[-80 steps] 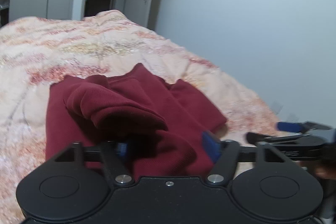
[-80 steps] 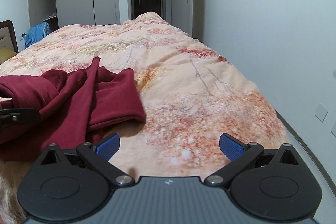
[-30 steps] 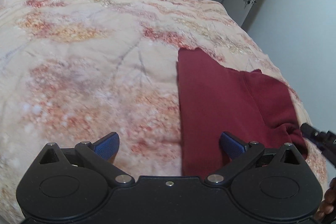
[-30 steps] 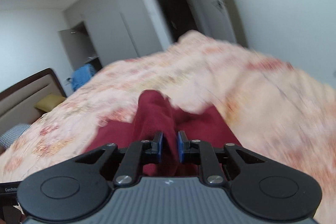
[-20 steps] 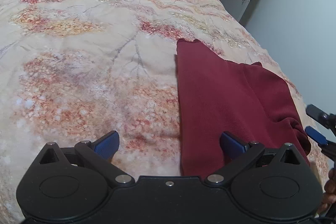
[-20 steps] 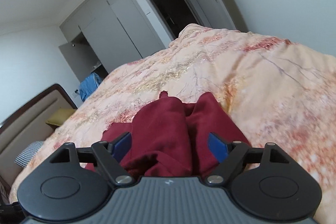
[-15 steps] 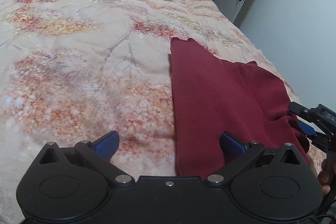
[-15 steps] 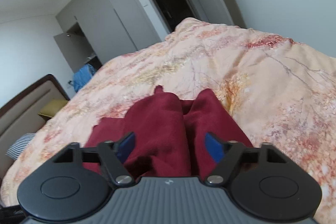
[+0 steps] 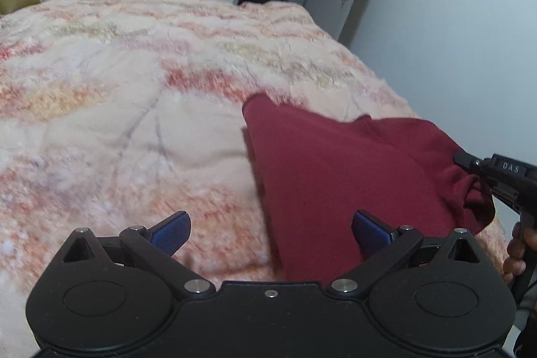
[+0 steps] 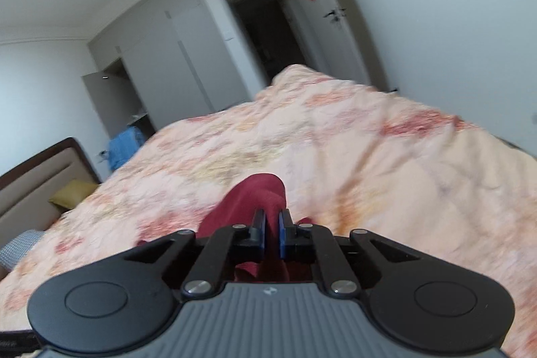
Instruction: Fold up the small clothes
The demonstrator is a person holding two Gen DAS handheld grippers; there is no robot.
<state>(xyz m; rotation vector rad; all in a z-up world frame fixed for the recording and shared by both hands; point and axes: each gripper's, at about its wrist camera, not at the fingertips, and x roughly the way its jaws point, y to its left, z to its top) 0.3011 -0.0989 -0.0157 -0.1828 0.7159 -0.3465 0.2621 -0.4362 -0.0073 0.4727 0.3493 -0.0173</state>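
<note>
So we've got the maroon garment [image 9: 335, 170] lying on the bed [image 9: 134, 89], off toward the wall side of the quilt and pretty close to that edge of the bed; it looks partly folded to us, with a long straight fold edge on the side away from the wall and a flat doubled panel, so we'd guess one or two folds are in; the bunched corner nearest the wall is still lumpy, so it's not a tidy packet yet.

Our right gripper [image 10: 272, 234] has its jaws pinched together on a ridge of that maroon fabric, and in the left wrist view you can see the right gripper's black body sitting right at the bunched corner; our left gripper [image 9: 271, 232] has its jaws wide apart and holds nothing, hovering over the near end of the garment with one blue pad above the cloth and the other above bare quilt.

What's left, as we read it: carry the pinched corner over, flatten it, probably one more fold.

Room-wise, there's loads of open quilt on the side of the garment away from the wall, all the way toward the headboard [image 10: 37, 173]; the wall side is tight, the bed drops off just beyond the bunched corner, so we'd fold inward, not outward.
</note>
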